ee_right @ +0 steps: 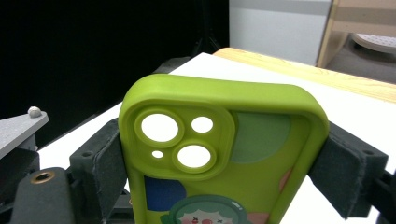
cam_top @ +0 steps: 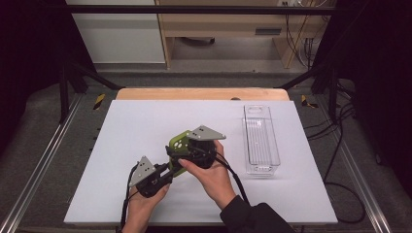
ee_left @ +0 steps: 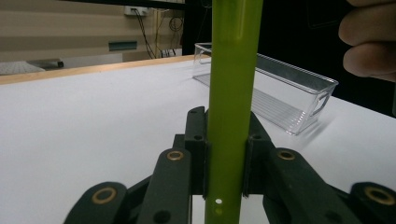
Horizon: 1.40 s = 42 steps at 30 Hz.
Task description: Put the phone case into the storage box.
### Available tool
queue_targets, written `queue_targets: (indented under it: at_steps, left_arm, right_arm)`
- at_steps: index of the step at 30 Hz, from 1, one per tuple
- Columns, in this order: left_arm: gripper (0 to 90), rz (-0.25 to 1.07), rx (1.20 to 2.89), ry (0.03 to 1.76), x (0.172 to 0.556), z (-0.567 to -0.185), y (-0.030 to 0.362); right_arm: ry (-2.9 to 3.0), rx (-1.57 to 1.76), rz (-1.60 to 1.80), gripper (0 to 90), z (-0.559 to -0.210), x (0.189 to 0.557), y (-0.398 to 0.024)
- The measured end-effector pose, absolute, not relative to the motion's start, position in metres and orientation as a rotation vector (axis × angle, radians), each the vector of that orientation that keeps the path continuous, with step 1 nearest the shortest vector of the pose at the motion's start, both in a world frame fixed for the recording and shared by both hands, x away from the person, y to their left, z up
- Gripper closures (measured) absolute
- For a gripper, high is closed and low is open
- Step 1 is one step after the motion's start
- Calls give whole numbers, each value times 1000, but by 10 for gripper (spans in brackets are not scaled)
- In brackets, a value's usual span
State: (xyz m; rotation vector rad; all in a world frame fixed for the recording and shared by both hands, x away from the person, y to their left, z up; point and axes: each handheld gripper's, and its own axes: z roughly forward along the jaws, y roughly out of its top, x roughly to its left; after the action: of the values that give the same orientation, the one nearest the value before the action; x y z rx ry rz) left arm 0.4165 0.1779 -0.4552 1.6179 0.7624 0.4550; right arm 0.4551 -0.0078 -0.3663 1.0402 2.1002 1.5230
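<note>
A lime-green phone case [cam_top: 179, 141] with camera cut-outs and a cartoon print is held above the white table between both grippers. In the left gripper view the case [ee_left: 233, 70] stands edge-on, and my left gripper [ee_left: 226, 158] is shut on its thin front and back faces. In the right gripper view my right gripper [ee_right: 224, 161] spans the width of the case [ee_right: 224, 135], with its pads pressed on the two long sides. In the high view the left gripper [cam_top: 167, 171] grips the case's lower end, and the right gripper [cam_top: 179, 154] grips it from the right.
A clear plastic bin [cam_top: 261, 141] lies lengthwise on the right part of the white table mat [cam_top: 136, 121]; the same bin [ee_left: 280, 88] sits beyond the case. The table's wooden edge [cam_top: 201, 93] runs along the far side. Fingers of the right hand [ee_left: 369, 42] are close by.
</note>
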Motion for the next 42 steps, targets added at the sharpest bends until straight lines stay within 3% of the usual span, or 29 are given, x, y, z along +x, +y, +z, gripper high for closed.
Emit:
queue_targets:
  at_steps: [32, 33, 36, 42]
  left_arm:
    - [755, 448, 1606, 786, 418, -460, 179]
    - [720, 472, 1609, 794, 418, -460, 179]
    - [495, 499, 1616, 799, 420, -459, 179]
    - [305, 562, 1603, 852, 422, -456, 193]
  right_arm:
    - [2097, 1053, 1508, 153, -370, 458, -3]
    - [2100, 1059, 1506, 153, -369, 459, -4]
    - [2083, 1068, 1496, 154, -365, 464, -9]
    - [2042, 1129, 1445, 154, -355, 488, -32]
